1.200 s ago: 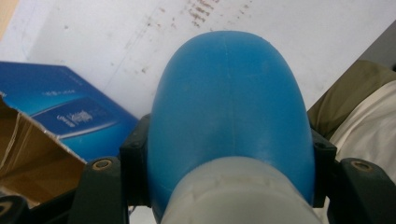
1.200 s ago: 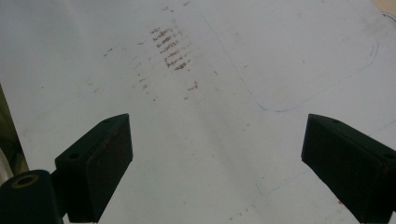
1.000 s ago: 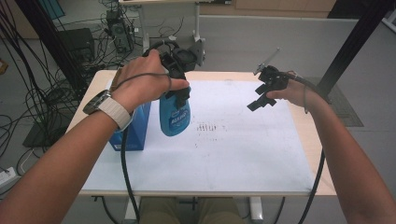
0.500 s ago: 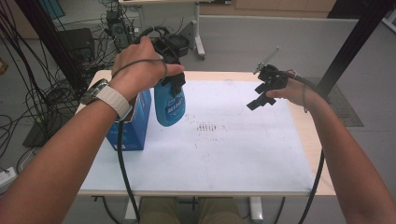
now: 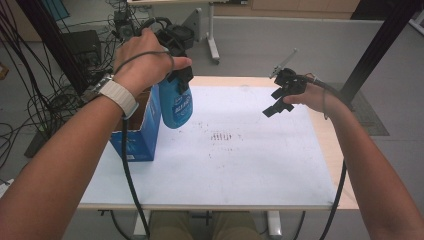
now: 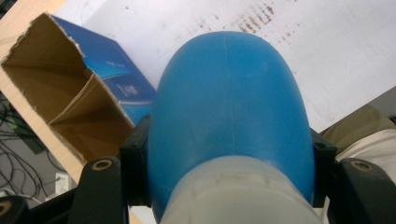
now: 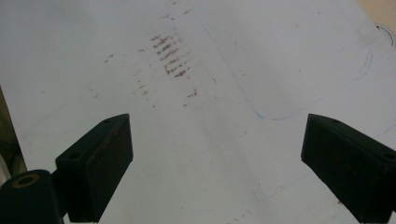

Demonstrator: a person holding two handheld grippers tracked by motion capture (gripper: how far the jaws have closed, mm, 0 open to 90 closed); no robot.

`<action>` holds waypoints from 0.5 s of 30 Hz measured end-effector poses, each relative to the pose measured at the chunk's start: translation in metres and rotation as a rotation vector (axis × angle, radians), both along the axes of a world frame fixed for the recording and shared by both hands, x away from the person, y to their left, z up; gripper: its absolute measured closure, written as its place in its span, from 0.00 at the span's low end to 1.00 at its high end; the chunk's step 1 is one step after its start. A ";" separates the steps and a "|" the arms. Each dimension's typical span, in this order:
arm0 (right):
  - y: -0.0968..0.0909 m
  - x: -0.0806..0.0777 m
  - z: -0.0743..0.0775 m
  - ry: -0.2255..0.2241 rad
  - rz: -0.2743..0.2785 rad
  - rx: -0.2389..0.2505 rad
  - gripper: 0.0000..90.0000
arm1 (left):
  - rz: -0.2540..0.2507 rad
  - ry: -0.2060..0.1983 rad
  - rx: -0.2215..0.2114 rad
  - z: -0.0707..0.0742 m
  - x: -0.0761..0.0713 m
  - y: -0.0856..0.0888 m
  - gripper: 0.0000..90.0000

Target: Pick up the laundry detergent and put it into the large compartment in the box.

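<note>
Fingers of left gripper (image 5: 182, 75) clamp blue bottle (image 5: 176, 102); right gripper (image 5: 281, 97) fingers wide apart, holding nothing.

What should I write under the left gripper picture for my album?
The left tongs squeeze a blue bottle above the open blue cardboard box on the white table sheet.

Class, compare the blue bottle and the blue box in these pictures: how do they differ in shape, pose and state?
The blue bottle is rounded and smooth; the blue box is flat-sided cardboard with sharp edges. The bottle hangs in the air, clamped by the left tool; the box stands on the table. The bottle's body looks closed in the left gripper view; the box's top is torn open and nothing shows inside. Both are blue with printing.
</note>
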State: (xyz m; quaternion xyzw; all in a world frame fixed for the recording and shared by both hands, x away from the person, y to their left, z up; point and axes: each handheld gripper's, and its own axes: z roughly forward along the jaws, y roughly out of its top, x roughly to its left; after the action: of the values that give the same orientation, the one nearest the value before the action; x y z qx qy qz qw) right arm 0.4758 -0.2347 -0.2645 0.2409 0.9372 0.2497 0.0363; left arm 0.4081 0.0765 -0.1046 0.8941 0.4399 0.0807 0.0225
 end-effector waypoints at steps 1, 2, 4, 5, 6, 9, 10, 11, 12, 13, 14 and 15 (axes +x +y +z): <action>-0.001 0.001 0.000 -0.001 -0.001 0.000 0.10 | 0.014 0.000 0.003 0.003 0.001 0.002 0.42; -0.001 0.001 0.000 -0.001 -0.001 0.001 0.10 | 0.021 -0.001 0.004 0.005 0.002 0.003 0.42; -0.001 0.001 0.000 0.000 -0.002 0.002 0.10 | 0.029 -0.003 0.003 0.007 0.003 0.004 0.42; -0.001 0.001 0.000 -0.002 0.000 0.003 0.10 | 0.039 -0.003 0.002 0.008 0.003 0.005 0.42; -0.001 0.001 0.000 -0.002 0.000 0.003 0.10 | 0.051 -0.007 -0.002 0.010 0.004 0.007 0.42; 0.000 0.001 0.000 0.000 0.001 0.002 0.10 | 0.076 -0.010 -0.008 0.013 0.005 0.009 0.42; 0.000 0.001 0.000 -0.002 0.003 0.003 0.10 | 0.083 -0.012 -0.008 0.014 0.005 0.010 0.42; 0.000 0.001 0.001 -0.001 0.004 0.002 0.10 | 0.092 -0.013 -0.006 0.017 0.005 0.012 0.42; 0.000 0.001 0.001 -0.001 0.002 0.005 0.10 | 0.103 -0.017 -0.010 0.018 0.005 0.013 0.42; 0.000 0.001 0.001 -0.001 0.002 0.005 0.10 | 0.103 -0.017 -0.010 0.018 0.005 0.013 0.42; 0.000 0.002 0.001 -0.004 0.004 0.008 0.10 | 0.115 -0.015 -0.011 0.020 0.006 0.016 0.42; 0.000 0.002 0.001 -0.004 0.004 0.008 0.10 | 0.115 -0.015 -0.011 0.020 0.006 0.016 0.42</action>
State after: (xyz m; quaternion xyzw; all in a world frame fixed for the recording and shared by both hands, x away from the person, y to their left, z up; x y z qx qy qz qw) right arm 0.4774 -0.2349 -0.2633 0.2385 0.9367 0.2539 0.0369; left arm 0.4138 0.0920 -0.0846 0.8665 0.4910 0.0860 0.0260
